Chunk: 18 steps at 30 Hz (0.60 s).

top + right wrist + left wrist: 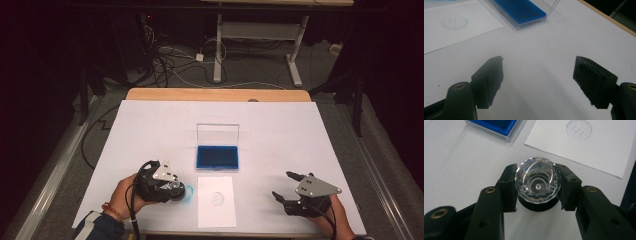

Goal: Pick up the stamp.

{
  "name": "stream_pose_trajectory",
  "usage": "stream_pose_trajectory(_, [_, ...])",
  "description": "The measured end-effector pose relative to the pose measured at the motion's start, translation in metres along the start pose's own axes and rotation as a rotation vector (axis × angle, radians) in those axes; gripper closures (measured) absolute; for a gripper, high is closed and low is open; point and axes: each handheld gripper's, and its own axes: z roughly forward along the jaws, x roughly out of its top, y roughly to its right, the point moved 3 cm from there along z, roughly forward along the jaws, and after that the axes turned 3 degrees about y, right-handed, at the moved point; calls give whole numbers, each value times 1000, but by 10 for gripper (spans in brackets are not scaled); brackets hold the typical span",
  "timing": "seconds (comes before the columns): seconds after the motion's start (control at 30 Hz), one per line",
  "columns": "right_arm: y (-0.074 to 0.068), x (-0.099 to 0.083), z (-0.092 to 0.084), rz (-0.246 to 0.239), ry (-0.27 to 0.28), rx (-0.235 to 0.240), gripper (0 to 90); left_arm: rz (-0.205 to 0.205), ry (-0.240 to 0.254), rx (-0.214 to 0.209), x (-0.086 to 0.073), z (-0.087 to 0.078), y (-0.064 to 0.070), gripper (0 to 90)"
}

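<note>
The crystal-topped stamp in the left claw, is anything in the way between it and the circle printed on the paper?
Nothing visible is. The left claw is shut on the stamp, and bare white table cover leads to the sheet of paper and its printed circle. The open blue ink pad case lies off that line, farther back.

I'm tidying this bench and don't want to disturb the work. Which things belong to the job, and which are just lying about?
In use:
- faceted clear knob, gripped by left claw
- paper sheet with printed circle
- open blue-lined case
- right claw, open, idle

Lying about:
- cables on the floor
- white stand
</note>
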Motion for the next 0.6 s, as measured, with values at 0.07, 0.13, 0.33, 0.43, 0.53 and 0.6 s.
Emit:
stream_pose_trajectory(0.07, [0,0,0,-1,0,-1,241,-1,11,17,0,-2,0,542])
stream_pose_trajectory(0.13, [0,0,1,-1,-1,-1,241,0,22,10,1,-3,0,542])
stream_pose_trajectory(0.33, [0,1,3,9,2,3,230,-9,41,5,1,-6,-2,542])
stream_pose_trajectory(0.43, [1,2,5,12,7,8,208,-20,66,6,4,-7,-4,543])
stream_pose_trajectory(0.53, [1,3,8,22,13,30,185,-27,89,6,5,-11,-6,542])
stream_pose_trajectory(0.6, [-1,5,9,22,17,40,162,-37,103,14,5,-13,-8,542])
